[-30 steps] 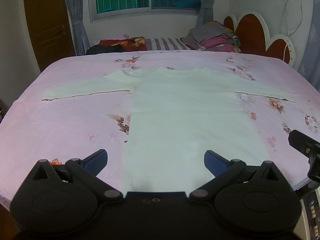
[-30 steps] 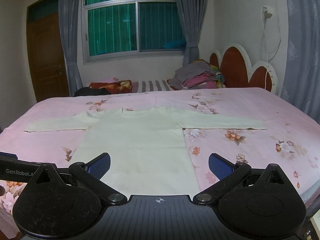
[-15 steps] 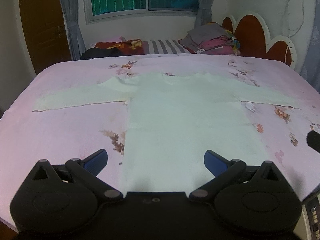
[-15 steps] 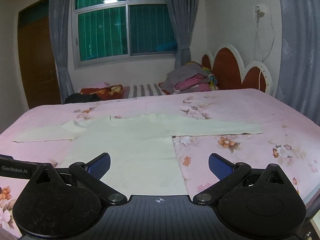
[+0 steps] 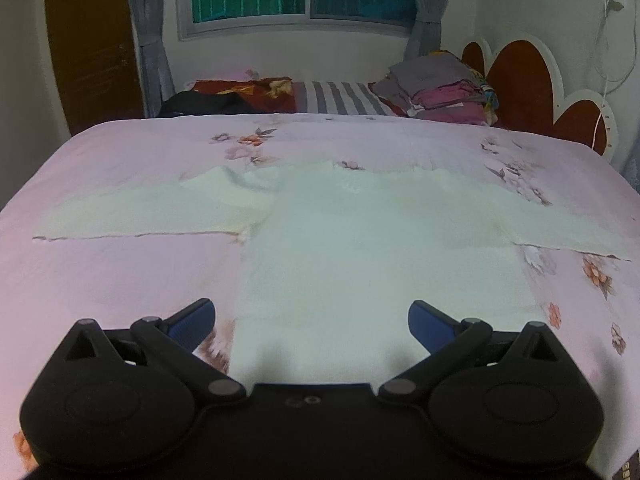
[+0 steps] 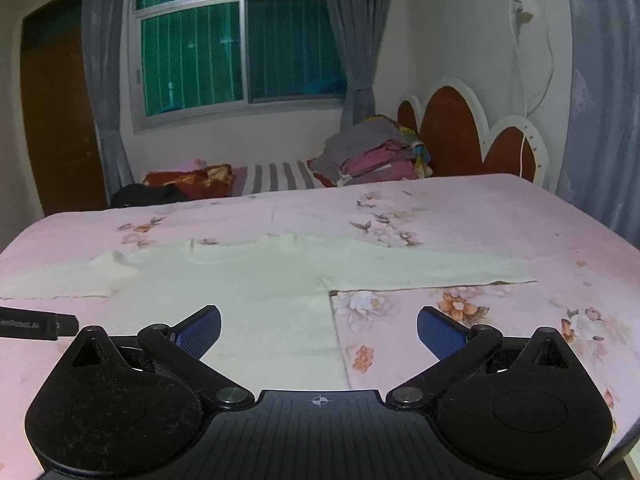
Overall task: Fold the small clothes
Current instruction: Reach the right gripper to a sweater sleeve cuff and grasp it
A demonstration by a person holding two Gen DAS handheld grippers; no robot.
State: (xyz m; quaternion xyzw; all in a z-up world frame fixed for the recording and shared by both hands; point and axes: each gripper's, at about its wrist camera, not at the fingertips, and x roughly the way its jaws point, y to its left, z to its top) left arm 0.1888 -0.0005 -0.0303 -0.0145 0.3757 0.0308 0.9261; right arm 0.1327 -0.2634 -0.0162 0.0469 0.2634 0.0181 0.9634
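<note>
Here we log: pale long-sleeved top point(image 5: 360, 248) flat on pink floral bedsheet point(image 5: 120, 280), sleeves out | left gripper point(image 5: 310, 322) over its hem, jaws wide | right gripper point(image 6: 318, 330) over its right edge, jaws wide, holding nothing.

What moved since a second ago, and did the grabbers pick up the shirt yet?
Both grabbers moved forward over the bed, closer to the shirt. The left gripper and right gripper are open as before, holding nothing. The shirt has stayed spread flat with its sleeves out, and the clothes pile hasn't moved.
</note>
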